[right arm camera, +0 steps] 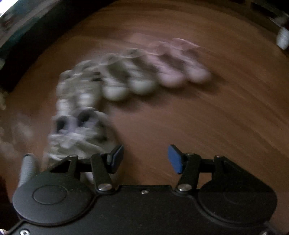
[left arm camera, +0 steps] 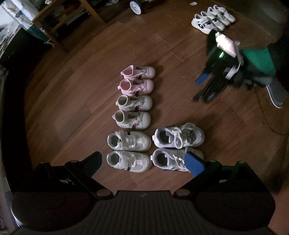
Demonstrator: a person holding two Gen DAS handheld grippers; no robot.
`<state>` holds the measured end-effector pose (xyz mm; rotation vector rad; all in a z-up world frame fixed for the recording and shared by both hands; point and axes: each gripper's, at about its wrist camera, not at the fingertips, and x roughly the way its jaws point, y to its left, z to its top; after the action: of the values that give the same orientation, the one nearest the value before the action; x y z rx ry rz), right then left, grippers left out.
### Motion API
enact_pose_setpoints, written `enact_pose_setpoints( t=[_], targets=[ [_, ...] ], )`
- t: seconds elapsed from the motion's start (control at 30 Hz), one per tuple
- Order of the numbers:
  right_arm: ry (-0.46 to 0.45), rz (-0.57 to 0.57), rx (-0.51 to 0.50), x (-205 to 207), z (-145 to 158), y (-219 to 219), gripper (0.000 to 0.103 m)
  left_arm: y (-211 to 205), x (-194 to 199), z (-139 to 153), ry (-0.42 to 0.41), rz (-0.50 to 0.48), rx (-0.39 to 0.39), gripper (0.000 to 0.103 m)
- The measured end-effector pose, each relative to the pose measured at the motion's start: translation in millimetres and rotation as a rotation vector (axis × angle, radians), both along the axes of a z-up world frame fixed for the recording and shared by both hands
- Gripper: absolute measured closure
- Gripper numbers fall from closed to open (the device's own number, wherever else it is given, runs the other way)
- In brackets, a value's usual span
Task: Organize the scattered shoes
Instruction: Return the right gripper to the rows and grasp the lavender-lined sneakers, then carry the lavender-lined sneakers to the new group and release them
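Small shoes stand in paired rows on the wooden floor: a pink pair (left arm camera: 137,80), a cream pair (left arm camera: 133,111), a white strap pair (left arm camera: 129,151) and a lilac laced pair (left arm camera: 178,148). More white sneakers (left arm camera: 213,18) sit at the far right. My left gripper (left arm camera: 144,162) hangs open above the white and lilac pairs, holding nothing. My right gripper (left arm camera: 197,90), in a gloved hand with a green sleeve, is to the right of the rows. In the blurred right wrist view, that gripper (right arm camera: 145,159) is open over bare floor, with the lilac pair (right arm camera: 81,132) at its left.
A wooden shelf unit (left arm camera: 68,23) and a white round object (left arm camera: 135,7) stand at the far edge of the floor. A grey slipper (left arm camera: 276,94) shows at the right, beside the gloved hand. Bare floor lies between the shoe rows and the far sneakers.
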<state>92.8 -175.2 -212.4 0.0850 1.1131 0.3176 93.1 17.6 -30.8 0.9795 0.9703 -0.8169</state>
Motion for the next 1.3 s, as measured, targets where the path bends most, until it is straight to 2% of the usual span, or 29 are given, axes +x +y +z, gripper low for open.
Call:
enact_pose_setpoints(
  t=[0.1, 0.2, 0.4, 0.67, 0.83, 1.0, 1.03, 1.07, 1.1, 1.13, 1.23, 1.3],
  targets=[
    [0.006, 0.089, 0.006, 13, 3, 42, 0.05, 13, -3, -3, 0.043, -0.023, -0.007, 0.005],
    [0.013, 0.174, -0.042, 23, -3, 79, 0.051, 23, -7, -3, 0.068, -0.034, -0.014, 0.005],
    [0.045, 0.255, -0.141, 37, -23, 122, 0.051, 46, -13, -10, 0.044, -0.011, 0.035, 0.005],
    [0.071, 0.273, -0.172, 58, -42, 144, 0.051, 68, -9, -10, 0.043, 0.048, 0.037, 0.005],
    [0.111, 0.289, -0.204, 68, -61, 158, 0.051, 70, -4, -8, 0.039, 0.054, 0.034, 0.005],
    [0.108, 0.288, -0.222, 71, -75, 165, 0.049, 67, -1, -8, 0.039, 0.054, 0.026, 0.005],
    [0.107, 0.29, -0.222, 71, -75, 165, 0.052, 66, 0, -8, 0.039, 0.052, 0.031, 0.005],
    [0.111, 0.291, -0.207, 71, -73, 164, 0.07, 64, 1, -9, 0.038, 0.05, 0.036, 0.005],
    [0.113, 0.289, -0.191, 71, -71, 163, 0.077, 62, 2, -9, 0.034, 0.049, 0.041, 0.005],
    [0.107, 0.273, -0.17, 69, -68, 159, 0.08, 61, 3, -8, 0.03, 0.049, 0.044, 0.005],
    [0.09, 0.234, -0.118, 63, -60, 149, 0.082, 51, 8, -2, 0.012, 0.046, 0.036, 0.005],
    [0.045, 0.159, -0.053, 49, -48, 132, 0.082, 41, 9, 4, -0.002, 0.034, 0.031, 0.005]
  ],
)
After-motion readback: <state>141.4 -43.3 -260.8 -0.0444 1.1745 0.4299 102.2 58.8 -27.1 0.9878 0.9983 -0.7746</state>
